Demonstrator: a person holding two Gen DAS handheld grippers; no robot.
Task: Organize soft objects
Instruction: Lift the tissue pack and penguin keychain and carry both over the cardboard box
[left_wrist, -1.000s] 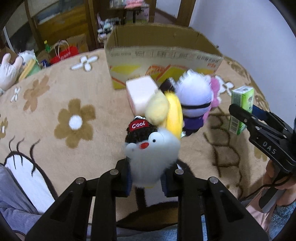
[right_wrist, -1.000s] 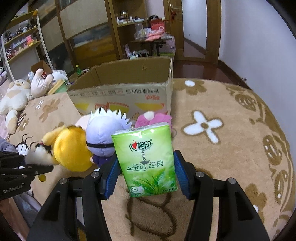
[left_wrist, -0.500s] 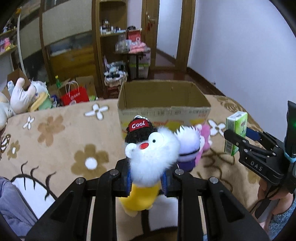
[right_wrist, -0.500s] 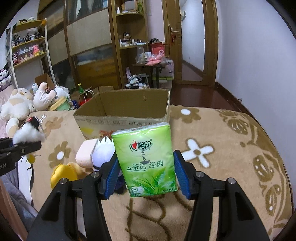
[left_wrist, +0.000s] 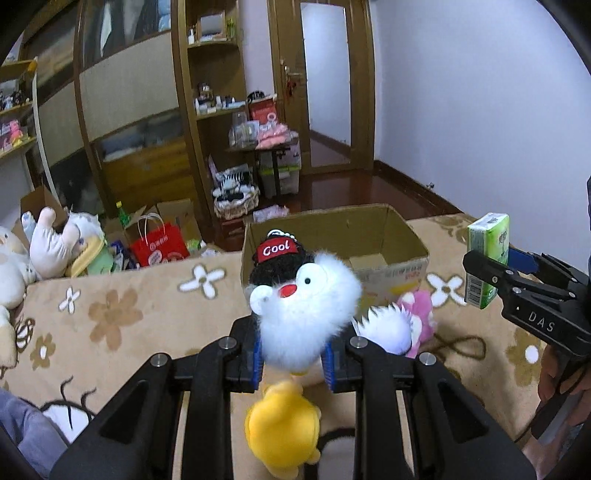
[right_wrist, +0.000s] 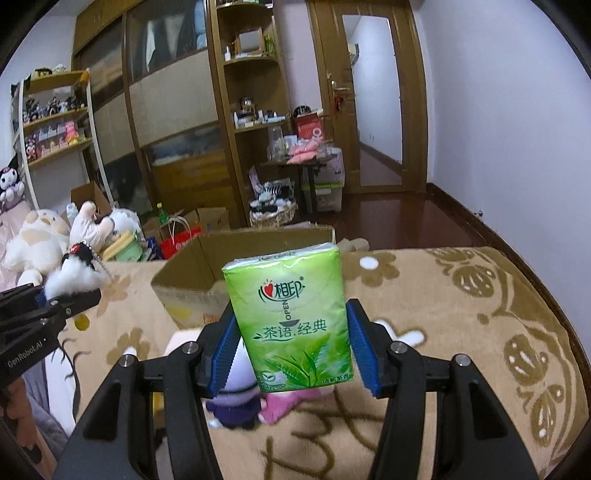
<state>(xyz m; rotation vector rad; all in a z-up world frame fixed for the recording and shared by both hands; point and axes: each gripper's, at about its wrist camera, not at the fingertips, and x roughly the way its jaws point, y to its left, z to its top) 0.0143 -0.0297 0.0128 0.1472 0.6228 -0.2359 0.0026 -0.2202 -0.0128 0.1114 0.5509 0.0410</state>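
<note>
The left gripper (left_wrist: 293, 360) is closed on a white fluffy toy (left_wrist: 308, 317) with a black cap, and holds it by the lower body above the flowered blanket (left_wrist: 118, 317). The toy looks very light and soft; its fur gives under the blue pads, so I judge a grip at the middle of the body is safer than at the fur ends or the small chain.

The right gripper (right_wrist: 295, 354) is closed on a green tissue pack (right_wrist: 291, 321), which stands upright between the pads. The pack is light, and its plastic skin looks smooth, so it may slip; holding its two narrow sides seems right.

The open cardboard box (left_wrist: 388, 236) lies at 12 o'clock from both grippers, a little beyond them. A yellow toy (left_wrist: 282, 432) lies at 6 o'clock under the white one, and a pink toy (left_wrist: 421, 314) at 3 o'clock.
</note>
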